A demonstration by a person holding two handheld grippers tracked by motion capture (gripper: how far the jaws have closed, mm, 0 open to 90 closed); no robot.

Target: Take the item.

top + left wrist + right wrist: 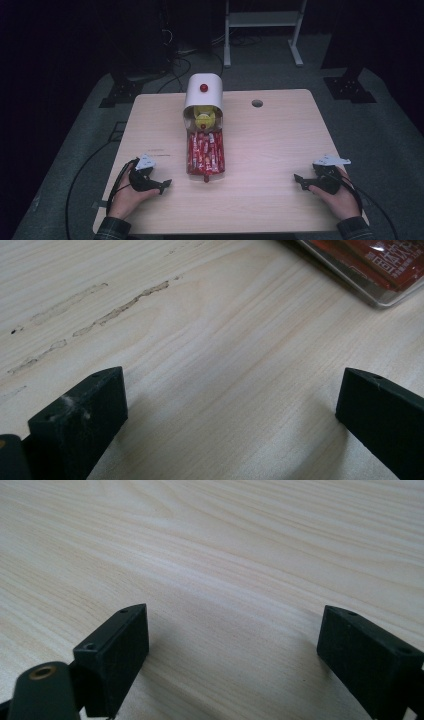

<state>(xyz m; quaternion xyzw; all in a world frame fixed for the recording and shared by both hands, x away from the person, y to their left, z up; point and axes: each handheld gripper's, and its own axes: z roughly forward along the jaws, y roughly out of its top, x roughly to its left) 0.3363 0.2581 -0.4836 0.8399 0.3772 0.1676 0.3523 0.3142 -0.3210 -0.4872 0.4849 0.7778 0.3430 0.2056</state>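
A white domed container [203, 95] with a red knob [204, 88] lies at the middle of the wooden table [270, 145], its open mouth showing a yellow object [204, 117]. In front of it a clear tray [205, 153] holds several red snack packets; its corner [385, 270] shows in the left gripper view. My left gripper [165, 184] rests low at the front left, open, jaws wide apart over bare wood [230, 390]. At the front right my right gripper [299, 180] is also open over bare wood [235, 625], nothing between its jaws.
A round cable hole [257, 103] sits in the table's far right part. Scuff marks [120, 307] streak the wood ahead of the left gripper. A white frame [262, 20] stands on the floor beyond the table. Cables trail off the front corners.
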